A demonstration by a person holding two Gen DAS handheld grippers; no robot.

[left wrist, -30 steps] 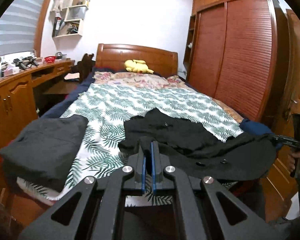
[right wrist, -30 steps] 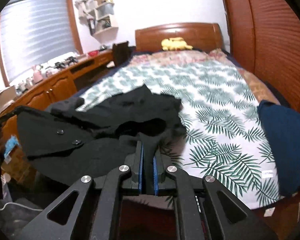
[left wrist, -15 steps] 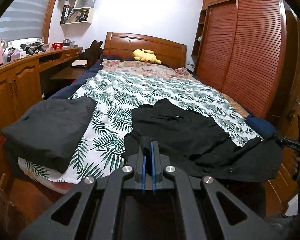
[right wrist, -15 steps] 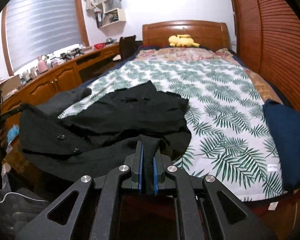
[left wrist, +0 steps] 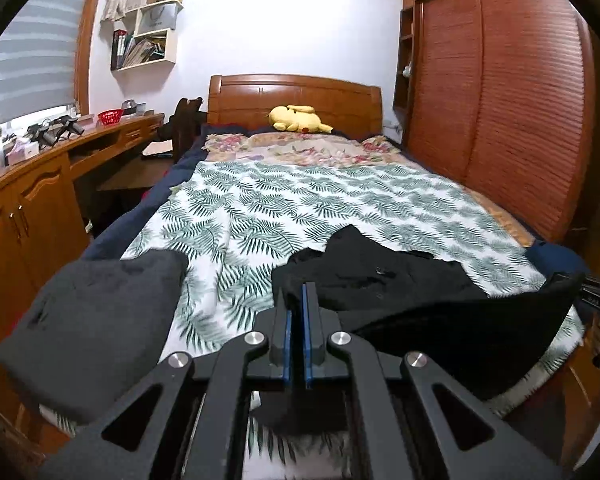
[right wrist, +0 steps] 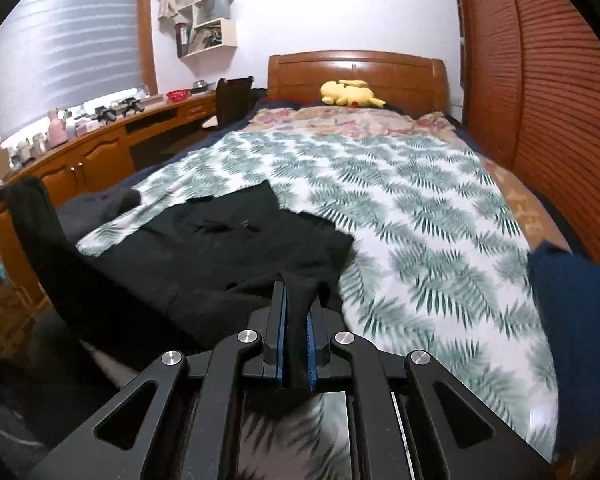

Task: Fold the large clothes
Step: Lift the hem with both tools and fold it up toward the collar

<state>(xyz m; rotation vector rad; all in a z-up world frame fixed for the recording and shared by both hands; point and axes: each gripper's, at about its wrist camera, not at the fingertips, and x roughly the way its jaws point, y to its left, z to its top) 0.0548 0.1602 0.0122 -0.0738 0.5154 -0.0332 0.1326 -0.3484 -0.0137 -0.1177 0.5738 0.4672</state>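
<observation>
The black garment [right wrist: 204, 256] is pinched at its near edge by the closed left gripper [left wrist: 296, 312] and closed right gripper [right wrist: 296, 312], seemingly so it can be spread flat over the bed [left wrist: 300, 208] for folding.

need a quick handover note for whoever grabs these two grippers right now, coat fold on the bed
Left gripper: shut on the near hem of the black coat.
Right gripper: shut on the same hem, black cloth showing between its fingers.
Coat: upper part lies flat on the leaf-print sheet at the foot of the bed; the near part hangs lifted between the two grippers.
Done: a dark grey garment sits folded at the bed's left near corner, and a navy item lies at the right edge.
Left: carry the held hem forward over the coat, lay it down, then fold again and smooth.
</observation>
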